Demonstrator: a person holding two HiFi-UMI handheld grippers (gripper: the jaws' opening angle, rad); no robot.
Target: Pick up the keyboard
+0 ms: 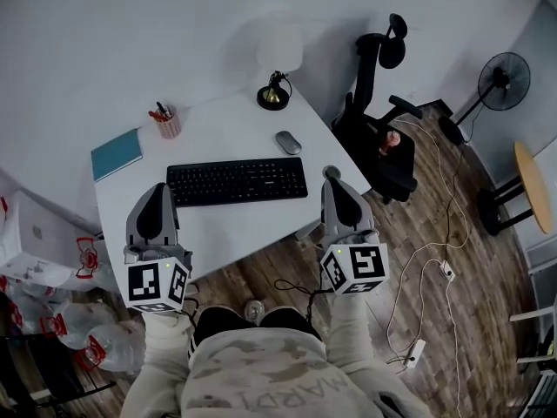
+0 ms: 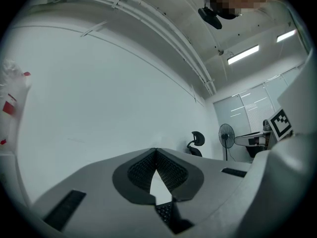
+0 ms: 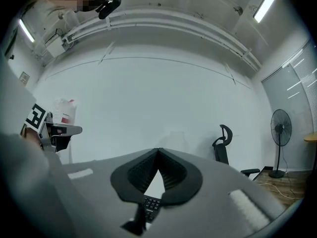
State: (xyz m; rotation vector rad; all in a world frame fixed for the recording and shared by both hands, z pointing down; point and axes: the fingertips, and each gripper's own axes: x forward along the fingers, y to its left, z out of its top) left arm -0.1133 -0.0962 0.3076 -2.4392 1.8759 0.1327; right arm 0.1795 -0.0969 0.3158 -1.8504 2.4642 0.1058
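Observation:
The black keyboard (image 1: 237, 181) lies flat in the middle of the white desk (image 1: 226, 229). My left gripper (image 1: 158, 190) hovers at the keyboard's left end and my right gripper (image 1: 332, 174) just off its right end; both point toward the wall. In the left gripper view the left gripper (image 2: 156, 151) has its ribbed pads meeting at the tip, with nothing held, and a few keyboard keys (image 2: 165, 212) show below. The right gripper (image 3: 158, 150) is shut and empty in the same way, with keys (image 3: 151, 206) under it.
Behind the keyboard are a grey mouse (image 1: 288, 142), a desk lamp (image 1: 274, 94), a pen cup (image 1: 167, 124) and a teal notebook (image 1: 117, 153). A black office chair (image 1: 383, 138) stands right of the desk, with a fan (image 1: 503, 81) and cables beyond. Bags (image 1: 52, 320) lie at left.

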